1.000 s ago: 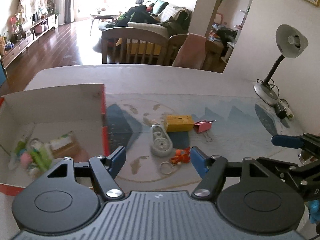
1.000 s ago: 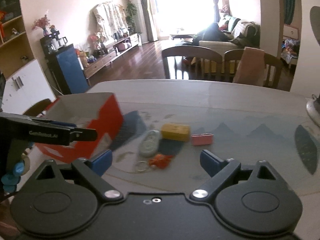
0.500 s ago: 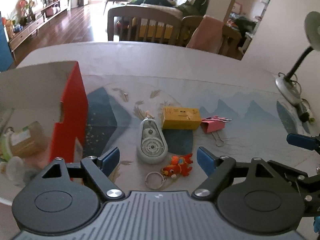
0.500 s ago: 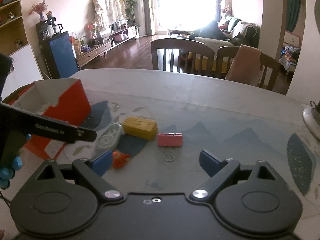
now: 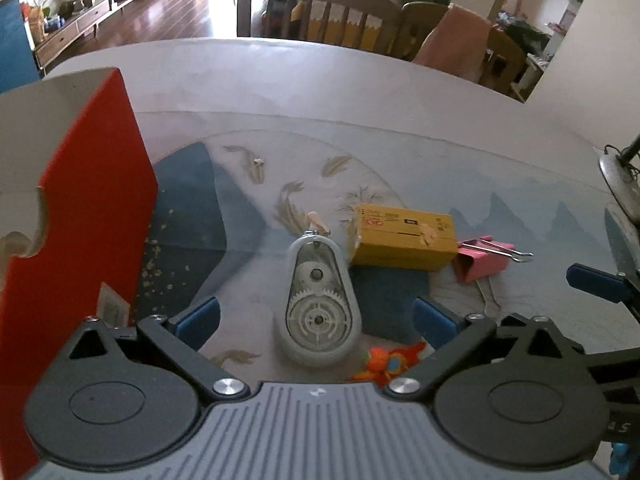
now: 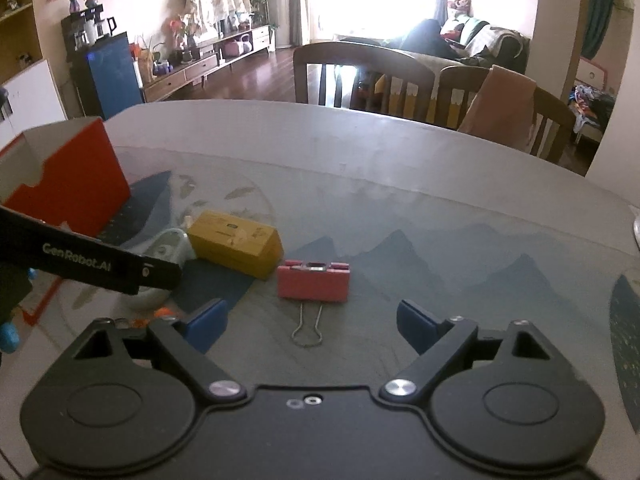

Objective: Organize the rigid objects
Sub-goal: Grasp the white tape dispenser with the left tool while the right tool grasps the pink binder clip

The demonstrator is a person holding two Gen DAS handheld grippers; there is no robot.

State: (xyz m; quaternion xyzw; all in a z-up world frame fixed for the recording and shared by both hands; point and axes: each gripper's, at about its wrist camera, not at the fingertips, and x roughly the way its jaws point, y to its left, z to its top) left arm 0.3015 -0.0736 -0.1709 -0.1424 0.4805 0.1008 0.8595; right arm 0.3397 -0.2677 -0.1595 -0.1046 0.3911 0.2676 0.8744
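Observation:
My left gripper (image 5: 316,318) is open, its fingers on either side of a grey correction-tape dispenser (image 5: 318,300) lying flat on the table. An orange toy keychain (image 5: 386,362) lies just below it. A yellow box (image 5: 404,237) and a pink binder clip (image 5: 482,262) lie beyond, to the right. My right gripper (image 6: 312,322) is open and empty, just short of the pink binder clip (image 6: 314,282); its wire handle lies between the fingers. The yellow box (image 6: 236,242) and the dispenser (image 6: 166,250) sit to the left, partly behind the left gripper's arm (image 6: 88,262).
A red-sided cardboard box (image 5: 86,216) stands close at the left, also seen in the right wrist view (image 6: 70,176). A desk lamp base (image 5: 620,182) sits at the right edge. Chairs (image 6: 360,76) stand behind the table's far edge.
My left gripper has moved right, away from the box, and down over the dispenser. My right gripper has moved right and closer to the pink binder clip. Both stayed open.

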